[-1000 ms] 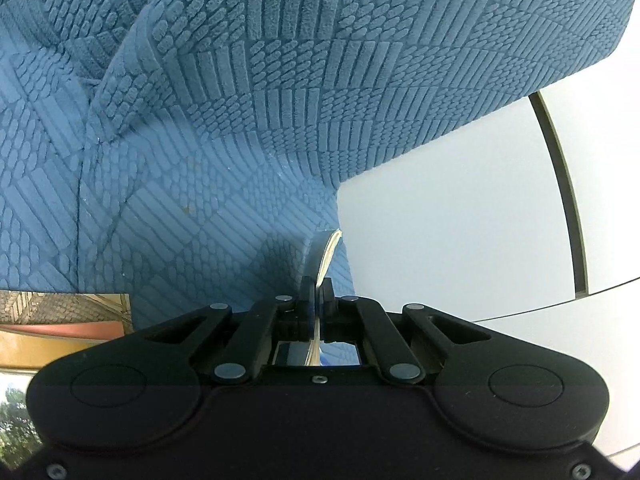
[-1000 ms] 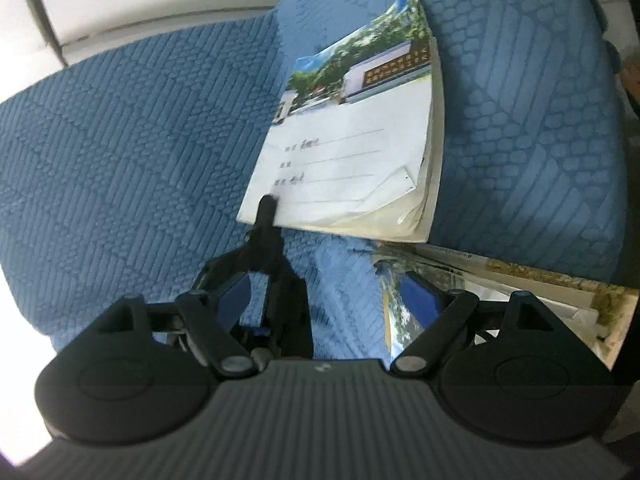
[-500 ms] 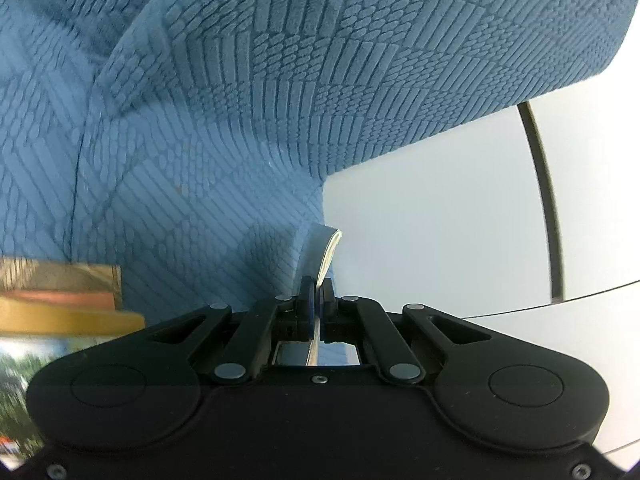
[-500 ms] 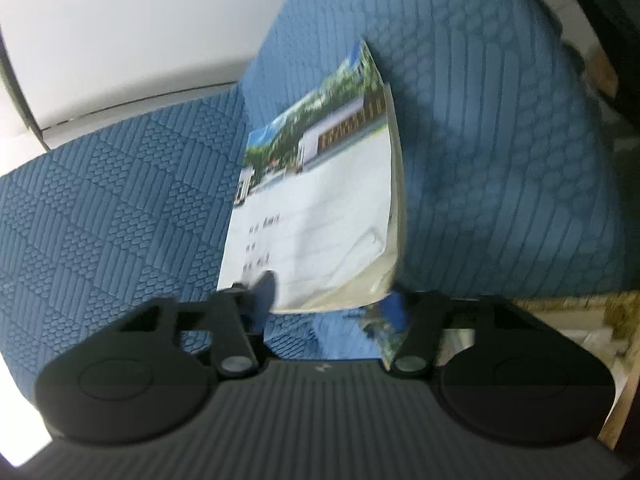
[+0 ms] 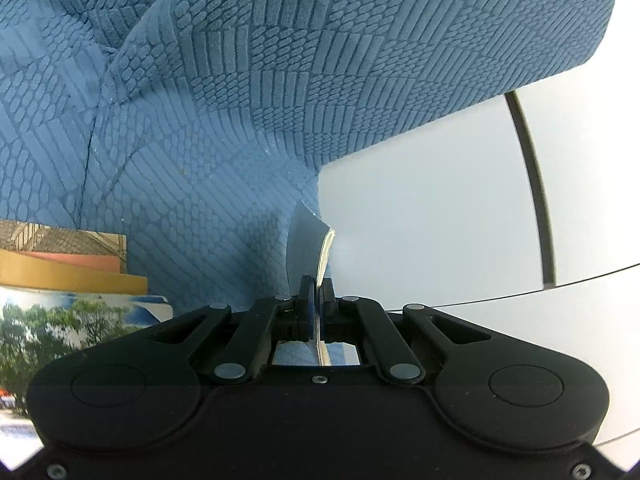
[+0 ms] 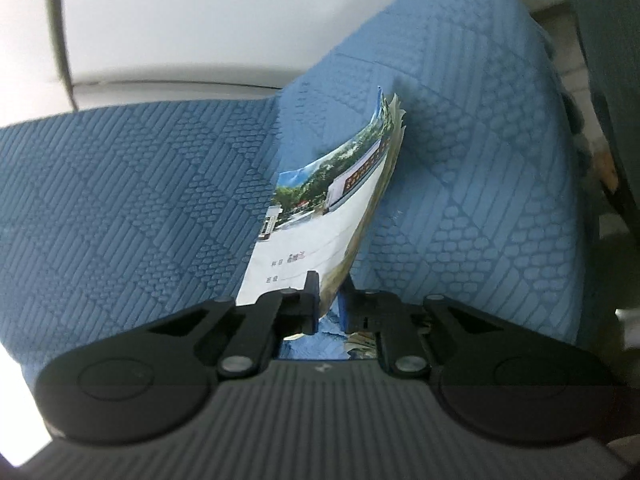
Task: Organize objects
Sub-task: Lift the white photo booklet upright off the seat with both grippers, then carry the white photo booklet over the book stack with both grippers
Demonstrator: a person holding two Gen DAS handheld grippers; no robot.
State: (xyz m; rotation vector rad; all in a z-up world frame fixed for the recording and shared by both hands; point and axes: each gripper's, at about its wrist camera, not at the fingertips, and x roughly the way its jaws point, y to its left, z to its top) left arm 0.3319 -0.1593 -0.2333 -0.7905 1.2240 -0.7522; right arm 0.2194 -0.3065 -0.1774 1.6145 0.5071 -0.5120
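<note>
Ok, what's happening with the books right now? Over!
Left gripper shut on thin booklet. Right gripper jaws closing on photo-cover notebook, lifted off blue cushion. Nothing in the way.

a thin booklet [image 6: 320, 216] with a photo of trees and a building above white handwritten lines stands tilted on edge, its cover bowed, over blue textured upholstery. a stack of booklets [image 5: 68, 276] lies at the left wrist view's left edge.
</note>
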